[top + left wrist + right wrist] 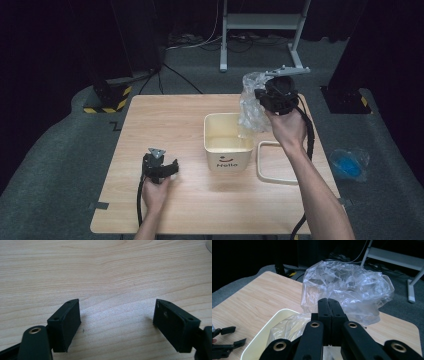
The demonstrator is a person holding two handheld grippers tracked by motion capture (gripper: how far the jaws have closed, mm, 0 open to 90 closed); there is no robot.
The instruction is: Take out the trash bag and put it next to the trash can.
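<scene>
Wooden table [185, 125] under bin [227, 150], lid [275, 162]

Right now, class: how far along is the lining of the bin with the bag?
Done: the lid lies off, beside the bin. In hand: the right gripper, jaws shut, holds the clear bag over the bin. Left: seat the bag inside. The left gripper rests open.

a lab or recording studio, dark curtains [55, 45] all around, grey carpet [50, 150], one wooden table [165, 120] in the middle, hazard tape [107, 105] on a stand foot, cables [200, 42] on the floor, metal frame [260, 22] behind
</scene>
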